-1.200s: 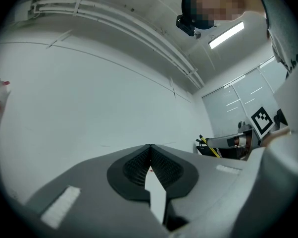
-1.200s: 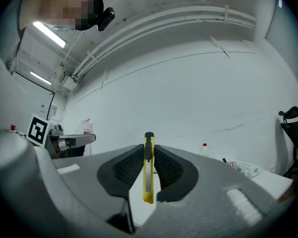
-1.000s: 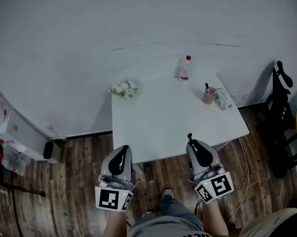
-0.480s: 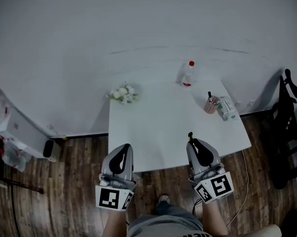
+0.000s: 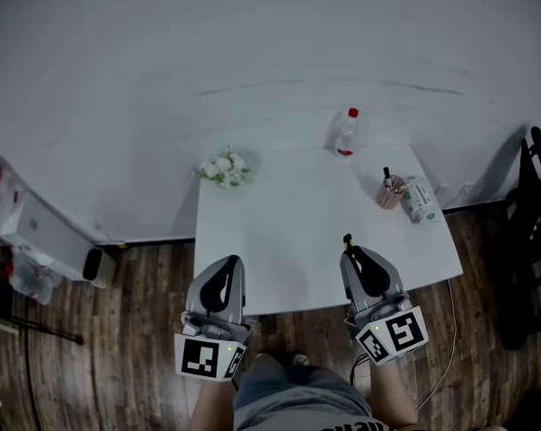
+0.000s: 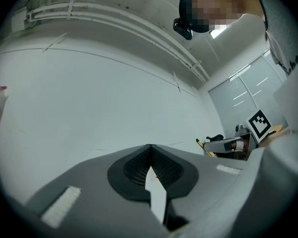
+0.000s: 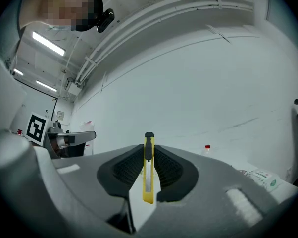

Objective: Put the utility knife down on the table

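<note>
A yellow utility knife (image 7: 148, 170) with a black tip stands upright between the jaws of my right gripper (image 7: 148, 155), which is shut on it. In the head view the knife's tip (image 5: 347, 239) pokes out past the right gripper (image 5: 353, 251), which hangs over the near right part of the white table (image 5: 288, 232). My left gripper (image 5: 232, 260) is at the table's near left edge, shut with nothing in it; its pads (image 6: 150, 166) meet.
On the table stand a bunch of white flowers (image 5: 223, 167) at the far left, a clear bottle with a red cap (image 5: 346, 132) at the back, a pink pen cup (image 5: 387, 189) and a tissue pack (image 5: 419, 199) at the right. Wooden floor surrounds it. A dark chair (image 5: 527, 241) stands right.
The head view has shifted slightly; the table sits a little further right and up in the picture. Both grippers hold the same pose, the knife still gripped.
</note>
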`<state>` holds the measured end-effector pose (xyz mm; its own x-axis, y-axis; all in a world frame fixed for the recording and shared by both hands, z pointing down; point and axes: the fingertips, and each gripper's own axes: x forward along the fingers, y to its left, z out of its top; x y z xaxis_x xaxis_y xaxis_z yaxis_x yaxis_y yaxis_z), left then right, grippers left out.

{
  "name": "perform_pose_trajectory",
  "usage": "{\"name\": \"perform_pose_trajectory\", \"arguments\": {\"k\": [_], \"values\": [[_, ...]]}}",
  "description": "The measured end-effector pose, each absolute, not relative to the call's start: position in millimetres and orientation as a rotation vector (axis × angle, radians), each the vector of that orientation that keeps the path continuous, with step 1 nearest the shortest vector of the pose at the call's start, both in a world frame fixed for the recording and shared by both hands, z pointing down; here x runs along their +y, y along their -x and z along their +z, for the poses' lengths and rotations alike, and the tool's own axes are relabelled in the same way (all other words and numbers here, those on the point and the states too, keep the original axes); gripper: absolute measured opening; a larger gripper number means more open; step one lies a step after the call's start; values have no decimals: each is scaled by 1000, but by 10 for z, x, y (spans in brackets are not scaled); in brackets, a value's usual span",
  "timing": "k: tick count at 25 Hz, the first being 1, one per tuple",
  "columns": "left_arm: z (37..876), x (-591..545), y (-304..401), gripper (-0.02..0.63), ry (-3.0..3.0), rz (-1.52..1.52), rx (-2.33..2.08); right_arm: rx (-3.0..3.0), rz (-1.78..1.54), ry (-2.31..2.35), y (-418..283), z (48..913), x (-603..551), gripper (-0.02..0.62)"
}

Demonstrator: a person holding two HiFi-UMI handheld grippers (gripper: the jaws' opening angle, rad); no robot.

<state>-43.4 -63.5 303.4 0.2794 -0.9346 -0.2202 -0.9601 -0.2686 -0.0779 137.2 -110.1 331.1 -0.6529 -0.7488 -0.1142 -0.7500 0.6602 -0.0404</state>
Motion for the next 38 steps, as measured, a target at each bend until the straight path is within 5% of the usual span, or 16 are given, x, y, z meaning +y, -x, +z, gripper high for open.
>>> {"name": "perform_pose_trajectory", "arguments": {"k": [38], "values": [[3342, -2198, 1176, 14, 2551, 139, 1635, 2790, -530, 1528, -668, 4373, -2659, 64]]}}
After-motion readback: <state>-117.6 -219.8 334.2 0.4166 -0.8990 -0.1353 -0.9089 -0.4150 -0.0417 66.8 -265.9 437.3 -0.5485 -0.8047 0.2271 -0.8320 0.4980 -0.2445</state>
